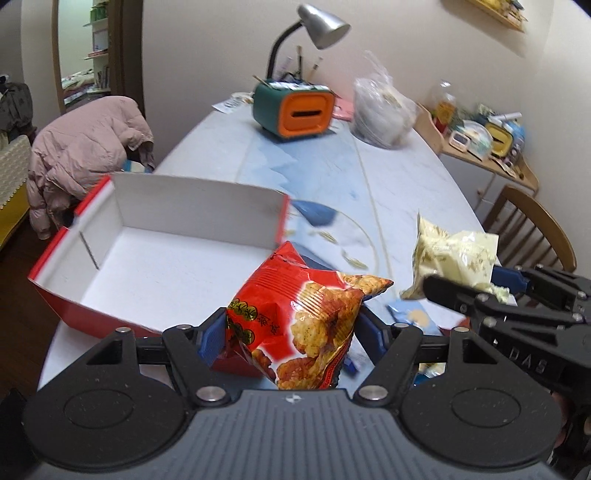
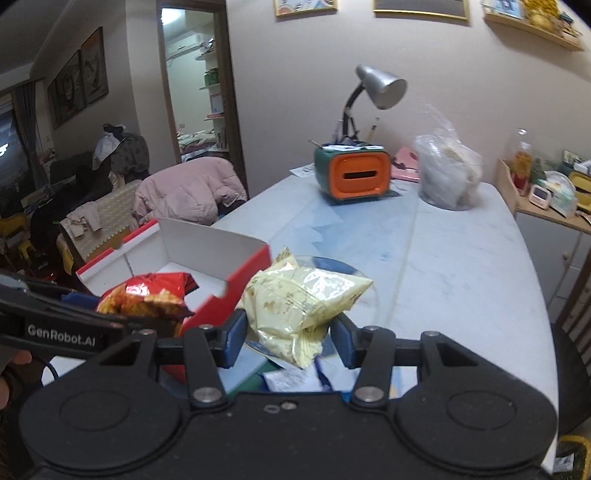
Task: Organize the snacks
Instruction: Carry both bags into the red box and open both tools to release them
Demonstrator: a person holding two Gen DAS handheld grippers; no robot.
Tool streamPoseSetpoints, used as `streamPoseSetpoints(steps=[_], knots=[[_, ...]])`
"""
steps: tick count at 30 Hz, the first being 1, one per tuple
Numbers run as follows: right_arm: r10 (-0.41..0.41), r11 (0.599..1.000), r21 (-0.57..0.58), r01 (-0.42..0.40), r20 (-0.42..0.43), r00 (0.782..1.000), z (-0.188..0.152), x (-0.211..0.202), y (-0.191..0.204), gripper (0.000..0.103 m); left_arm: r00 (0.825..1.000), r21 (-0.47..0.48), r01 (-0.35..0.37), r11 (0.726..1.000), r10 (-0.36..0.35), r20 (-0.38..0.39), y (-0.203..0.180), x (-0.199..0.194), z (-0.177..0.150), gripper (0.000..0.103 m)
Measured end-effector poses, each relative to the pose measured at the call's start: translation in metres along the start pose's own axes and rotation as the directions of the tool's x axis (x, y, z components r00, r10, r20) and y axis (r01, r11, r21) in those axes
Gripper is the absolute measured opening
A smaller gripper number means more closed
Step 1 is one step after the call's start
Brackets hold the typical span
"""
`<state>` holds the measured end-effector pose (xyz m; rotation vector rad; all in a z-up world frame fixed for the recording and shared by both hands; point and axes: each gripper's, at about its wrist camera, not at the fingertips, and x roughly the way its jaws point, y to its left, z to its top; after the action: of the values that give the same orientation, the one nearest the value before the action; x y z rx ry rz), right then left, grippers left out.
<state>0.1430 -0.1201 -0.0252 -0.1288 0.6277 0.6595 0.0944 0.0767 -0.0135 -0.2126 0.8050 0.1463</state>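
Left gripper (image 1: 291, 328), at the bottom centre of the left wrist view, is clamped on a red bag (image 1: 295, 325), its blue pads pressing both sides. Right gripper (image 2: 288, 332), bottom centre of the right wrist view, pinches a yellow bag (image 2: 295, 306) near its lower end the same way. Both bags hang clear of the table (image 1: 406, 177).

Just beyond, at left centre of both views, sits the open red box (image 1: 155, 254), its white floor bare. The likely step is placing both bags in it. Carry each bag over the near wall, lower it to the floor, then release. Place one at a time and side by side, so the grippers do not collide.

A lamp (image 1: 321, 26) and plastic sack (image 1: 380, 114) stand far off at upper centre.
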Motion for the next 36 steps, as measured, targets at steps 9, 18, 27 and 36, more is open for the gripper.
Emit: streamPoseSetpoints(steps=[9, 18, 27, 36], knots=[[0.008, 0.999, -0.052, -0.009, -0.024, 1.000, 0.027, 0.047, 0.067, 0.049, 1.000, -0.008, -0.028, 1.000, 0.028, 0.009, 0.076, 0.009, 0.027, 0.073], [-0.002, 0.997, -0.082, -0.007, -0.112, 0.994, 0.035, 0.109, 0.121, 0.049, 0.997, -0.036, -0.052, 0.998, 0.050, -0.061, 0.152, 0.046, 0.048, 0.073], [-0.024, 0.992, -0.124, -0.003, -0.213, 0.977, 0.035, 0.156, 0.152, 0.049, 0.991, -0.002, -0.049, 0.999, 0.048, -0.127, 0.180, 0.080, 0.053, 0.073], [-0.048, 0.993, -0.115, 0.019, -0.253, 0.966, 0.032, 0.170, 0.158, 0.049, 0.985, 0.038, -0.038, 0.999, 0.044, -0.165, 0.182, 0.096, 0.046, 0.073]])
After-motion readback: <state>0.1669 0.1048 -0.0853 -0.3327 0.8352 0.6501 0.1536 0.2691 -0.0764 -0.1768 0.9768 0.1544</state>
